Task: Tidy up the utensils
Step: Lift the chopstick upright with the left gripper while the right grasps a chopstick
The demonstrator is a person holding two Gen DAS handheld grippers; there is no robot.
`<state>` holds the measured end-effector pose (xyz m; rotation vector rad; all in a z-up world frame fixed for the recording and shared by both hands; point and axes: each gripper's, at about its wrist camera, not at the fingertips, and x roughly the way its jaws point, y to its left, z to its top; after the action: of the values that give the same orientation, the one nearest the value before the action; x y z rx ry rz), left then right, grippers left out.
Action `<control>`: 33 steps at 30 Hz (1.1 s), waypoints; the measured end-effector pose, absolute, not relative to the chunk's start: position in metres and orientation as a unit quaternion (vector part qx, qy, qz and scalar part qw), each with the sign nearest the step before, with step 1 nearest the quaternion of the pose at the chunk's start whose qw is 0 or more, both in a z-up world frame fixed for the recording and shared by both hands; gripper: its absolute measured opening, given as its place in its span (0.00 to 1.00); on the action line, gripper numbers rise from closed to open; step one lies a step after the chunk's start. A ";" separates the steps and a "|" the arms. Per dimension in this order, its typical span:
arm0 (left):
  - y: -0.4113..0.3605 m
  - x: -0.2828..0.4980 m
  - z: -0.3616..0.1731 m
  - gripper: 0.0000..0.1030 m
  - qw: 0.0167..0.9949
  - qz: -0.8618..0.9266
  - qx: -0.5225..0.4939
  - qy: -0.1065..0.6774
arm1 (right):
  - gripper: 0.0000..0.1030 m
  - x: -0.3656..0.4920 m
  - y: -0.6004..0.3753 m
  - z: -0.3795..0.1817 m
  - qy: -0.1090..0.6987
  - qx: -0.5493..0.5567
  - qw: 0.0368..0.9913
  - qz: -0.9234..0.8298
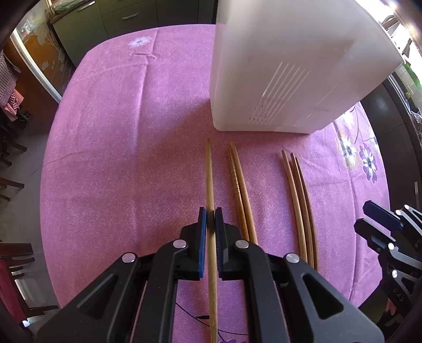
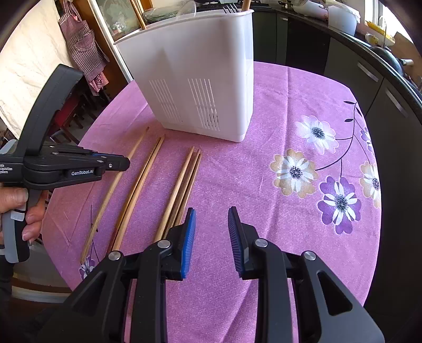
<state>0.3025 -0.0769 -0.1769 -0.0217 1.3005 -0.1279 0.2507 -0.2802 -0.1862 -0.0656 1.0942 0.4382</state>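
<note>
Several wooden chopsticks lie on the pink tablecloth in front of a white slotted utensil holder [image 1: 277, 79], also in the right wrist view [image 2: 195, 79]. My left gripper [image 1: 210, 215] is shut on the leftmost single chopstick [image 1: 209, 174], which also shows in the right wrist view [image 2: 116, 182]. A pair of chopsticks [image 1: 241, 190] lies just right of it and a group of three [image 1: 299, 200] further right. My right gripper [image 2: 212, 213] is open and empty, hovering right of the three chopsticks [image 2: 184, 182]. The left gripper also shows in the right wrist view [image 2: 124, 163].
The round table [image 2: 290, 132] has a pink flowered cloth. Utensils stand inside the holder, with fork tines [image 2: 230, 9] showing. Dark cabinets [image 2: 369, 87] and a counter lie behind on the right, chairs [image 1: 13, 261] on the left.
</note>
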 end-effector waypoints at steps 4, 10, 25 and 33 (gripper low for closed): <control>-0.066 0.293 -0.147 0.06 0.816 -0.066 -0.017 0.574 | 0.25 0.256 -0.273 -0.188 0.521 -0.032 0.826 0.210; -0.053 0.269 -0.097 0.06 0.853 -0.077 -0.016 0.516 | 0.25 0.269 -0.256 -0.199 0.546 -0.034 0.809 0.217; -0.046 0.227 -0.048 0.06 0.888 -0.100 -0.007 0.449 | 0.11 0.289 -0.228 -0.217 0.573 -0.051 0.793 0.198; -0.045 0.220 -0.046 0.06 0.891 -0.105 -0.002 0.442 | 0.10 0.285 -0.224 -0.220 0.576 -0.061 0.792 0.194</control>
<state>0.2200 -0.0451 -0.0461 -0.0032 0.9186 -0.2170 0.2854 -0.2243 -0.2202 -0.1316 1.2403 0.4167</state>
